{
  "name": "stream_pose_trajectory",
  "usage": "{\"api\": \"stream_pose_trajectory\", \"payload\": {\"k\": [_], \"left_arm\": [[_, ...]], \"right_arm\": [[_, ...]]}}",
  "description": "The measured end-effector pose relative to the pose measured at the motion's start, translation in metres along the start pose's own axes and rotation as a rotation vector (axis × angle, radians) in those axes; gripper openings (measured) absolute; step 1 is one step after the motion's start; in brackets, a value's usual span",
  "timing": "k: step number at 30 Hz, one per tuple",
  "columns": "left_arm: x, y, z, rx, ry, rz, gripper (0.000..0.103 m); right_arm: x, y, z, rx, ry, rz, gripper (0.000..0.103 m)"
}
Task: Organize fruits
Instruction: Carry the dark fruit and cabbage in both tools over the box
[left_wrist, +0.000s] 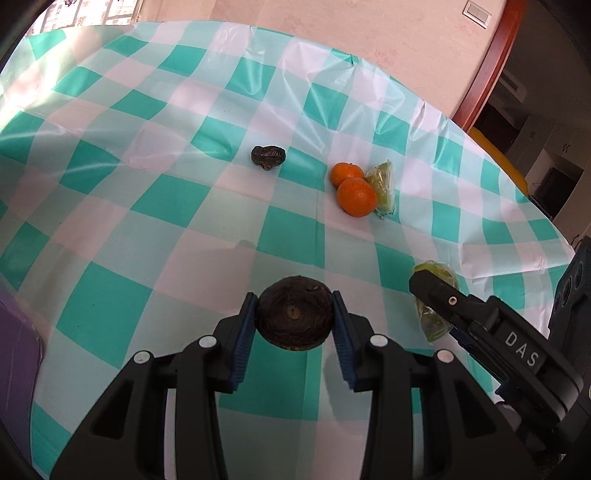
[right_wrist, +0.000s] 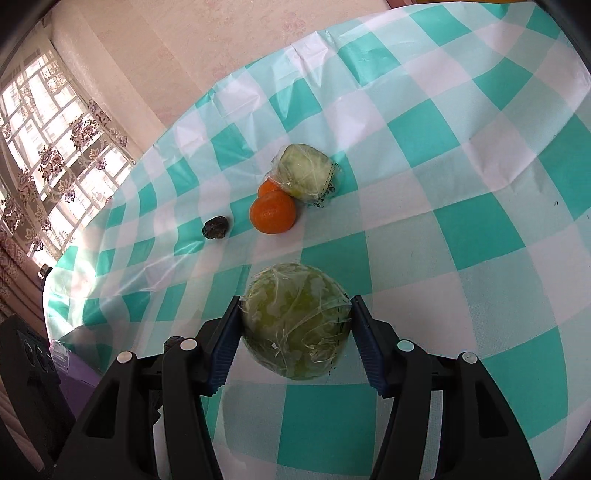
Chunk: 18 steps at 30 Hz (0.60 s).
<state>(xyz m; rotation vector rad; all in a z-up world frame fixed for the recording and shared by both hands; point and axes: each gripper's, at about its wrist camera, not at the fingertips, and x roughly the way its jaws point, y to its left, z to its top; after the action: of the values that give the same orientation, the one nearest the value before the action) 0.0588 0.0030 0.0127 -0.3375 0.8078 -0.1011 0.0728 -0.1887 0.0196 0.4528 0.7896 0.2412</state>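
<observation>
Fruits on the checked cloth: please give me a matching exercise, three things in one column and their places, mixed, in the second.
Things:
1. dark brown fruit
2. wrapped green fruit
3. two oranges

Places:
A. on the tablecloth, touching another wrapped green piece
B. between the left gripper fingers
C. between the right gripper fingers

Pairs: 1-B, 2-C, 3-A
</observation>
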Motion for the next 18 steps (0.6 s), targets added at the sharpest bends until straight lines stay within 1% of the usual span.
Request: {"api": "stream_pose_trajectory", "payload": {"k": [8,13,18], "left_arm": [[-0.038,0.001,-0.042,0.046,0.012,0.017,0.039],[-0.065,0.004,-0.067,0.069,0.000,0.009,0.040],[-0.088,0.011,-0.086,0.064,-0.022,0.004,0.040]], "right_arm": [[-0.024,0.012,-0.035,-0.036,0.022,0.005,0.057],[-0.039,0.018,-0.056,-0.069,0.034,0.013,0.057],[-0.048,0.024,-0.070,-0.110,0.054,0.015,0.057]]}}
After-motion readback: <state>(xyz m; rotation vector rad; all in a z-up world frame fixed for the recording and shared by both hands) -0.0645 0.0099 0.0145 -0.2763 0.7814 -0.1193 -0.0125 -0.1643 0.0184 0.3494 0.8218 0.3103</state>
